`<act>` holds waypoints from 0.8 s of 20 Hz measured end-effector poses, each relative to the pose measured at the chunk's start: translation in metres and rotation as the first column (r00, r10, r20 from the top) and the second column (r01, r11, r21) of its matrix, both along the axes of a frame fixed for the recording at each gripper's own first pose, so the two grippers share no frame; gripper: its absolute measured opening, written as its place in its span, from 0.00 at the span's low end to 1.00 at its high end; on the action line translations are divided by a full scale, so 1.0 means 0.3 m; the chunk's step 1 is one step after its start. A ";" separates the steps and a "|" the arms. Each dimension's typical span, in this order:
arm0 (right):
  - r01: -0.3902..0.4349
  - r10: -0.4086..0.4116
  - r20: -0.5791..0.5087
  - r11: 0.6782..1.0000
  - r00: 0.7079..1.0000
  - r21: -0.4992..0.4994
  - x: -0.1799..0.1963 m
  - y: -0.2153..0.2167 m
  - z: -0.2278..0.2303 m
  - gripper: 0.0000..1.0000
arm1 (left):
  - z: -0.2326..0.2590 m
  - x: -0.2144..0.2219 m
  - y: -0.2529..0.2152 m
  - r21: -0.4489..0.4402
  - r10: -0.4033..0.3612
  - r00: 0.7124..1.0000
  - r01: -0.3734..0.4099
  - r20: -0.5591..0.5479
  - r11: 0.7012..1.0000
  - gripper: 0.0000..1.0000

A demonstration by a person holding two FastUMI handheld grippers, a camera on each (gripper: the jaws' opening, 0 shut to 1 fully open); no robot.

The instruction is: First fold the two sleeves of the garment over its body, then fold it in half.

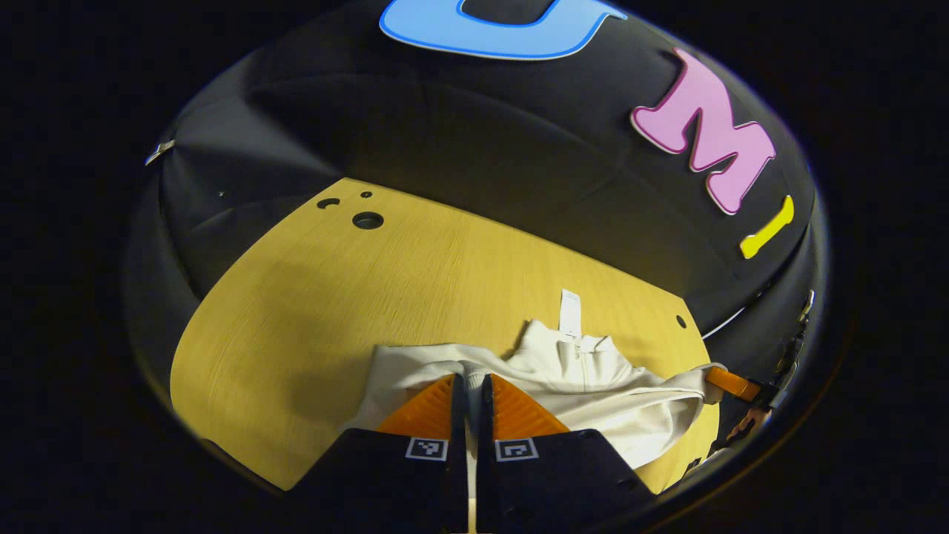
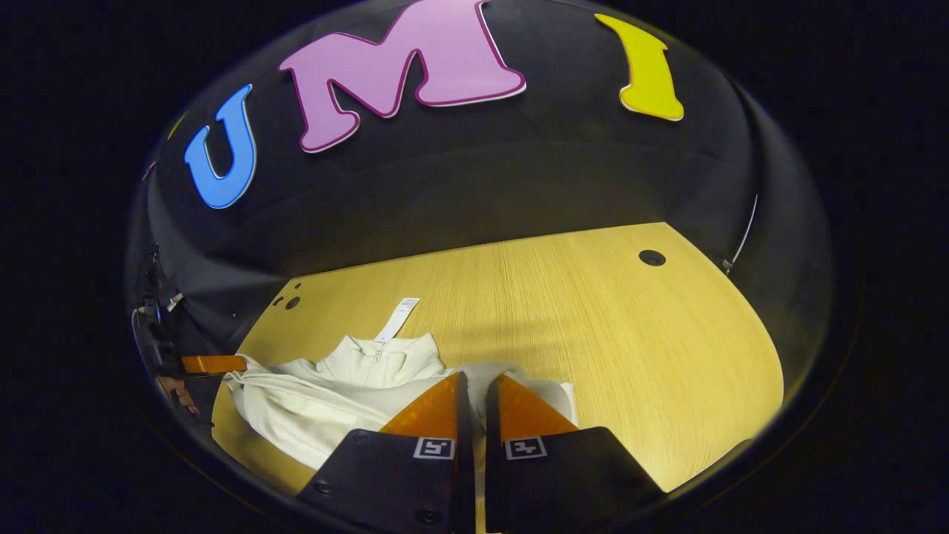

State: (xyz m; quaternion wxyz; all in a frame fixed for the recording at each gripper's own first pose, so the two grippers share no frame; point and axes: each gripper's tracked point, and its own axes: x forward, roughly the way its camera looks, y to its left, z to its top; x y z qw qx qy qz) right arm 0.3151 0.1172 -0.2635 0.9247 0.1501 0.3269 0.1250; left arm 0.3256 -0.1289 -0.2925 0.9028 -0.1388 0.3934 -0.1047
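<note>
Wooden desk (image 2: 593, 311), cream zip-up garment (image 1: 593, 386) bunched on it; we've got both left gripper (image 1: 468, 393) and right gripper (image 2: 474, 393) fingers pinched on cloth, mid sleeve-fold. Next we'd lay them across the body.

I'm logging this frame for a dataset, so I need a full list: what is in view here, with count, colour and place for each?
garment: one, cream-white, zip collar, bunched on the near part of the table, both grippers at its edges
tag: one, white, lying on the table beyond the collar
table: one, light wood, with several dark round holes near its far corners
booth wall: black cloth, behind the table
left gripper: one, orange fingers on black body, fingers close together over a fold of the garment
right gripper: one, same colours, fingers close together at the garment's other side
hand: one, partly seen in the right gripper view, behind the far gripper
</note>
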 end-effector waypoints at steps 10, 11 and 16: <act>-0.038 0.035 -0.100 0.999 0.994 -0.035 0.052 0.049 -0.217 0.10 | -0.169 0.088 -0.020 0.134 -0.006 1.000 0.011 -0.031 0.991 0.09; -0.036 0.033 -0.107 0.999 0.994 -0.033 0.052 0.053 -0.230 0.10 | -0.187 0.084 -0.019 0.156 -0.010 0.999 0.016 -0.035 0.988 0.09; -0.019 0.017 -0.142 1.000 0.990 -0.017 0.053 0.066 -0.257 0.23 | -0.199 0.084 -0.024 0.224 -0.015 1.000 0.015 -0.001 0.974 0.17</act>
